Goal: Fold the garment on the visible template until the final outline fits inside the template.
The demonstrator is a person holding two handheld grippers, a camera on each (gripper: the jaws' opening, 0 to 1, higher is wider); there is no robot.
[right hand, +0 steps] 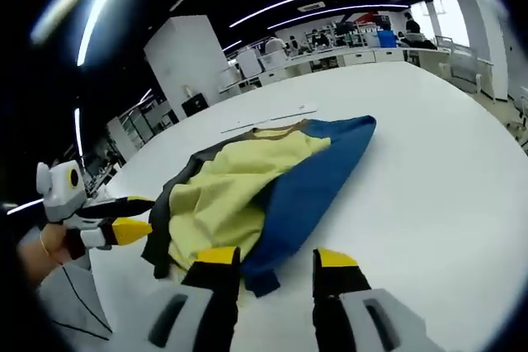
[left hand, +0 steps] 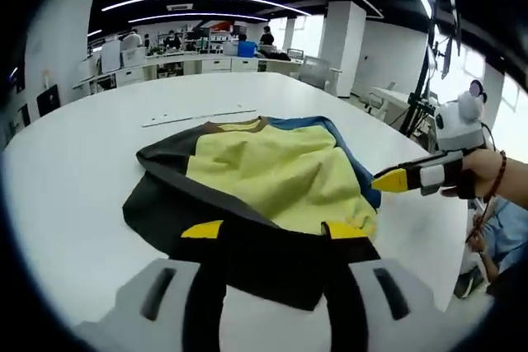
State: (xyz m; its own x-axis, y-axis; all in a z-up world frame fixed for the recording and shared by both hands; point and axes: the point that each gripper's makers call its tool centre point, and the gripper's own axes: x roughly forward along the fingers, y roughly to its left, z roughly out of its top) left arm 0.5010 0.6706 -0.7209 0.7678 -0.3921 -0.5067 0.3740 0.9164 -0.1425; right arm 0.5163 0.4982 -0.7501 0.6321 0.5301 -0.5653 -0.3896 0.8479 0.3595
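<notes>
Garment, heaped on the counter, is reached just ahead of both grippers' parted, empty jaws, and a bunched, lopsided fold is judged likely if only one layer is pinched.

The soft, matt cloth garment in yellow, black and blue lies wrinkled on the smooth white table, which has a faint sheen. The tongs beside the garment look like matt grey plastic with yellow tips.
</notes>
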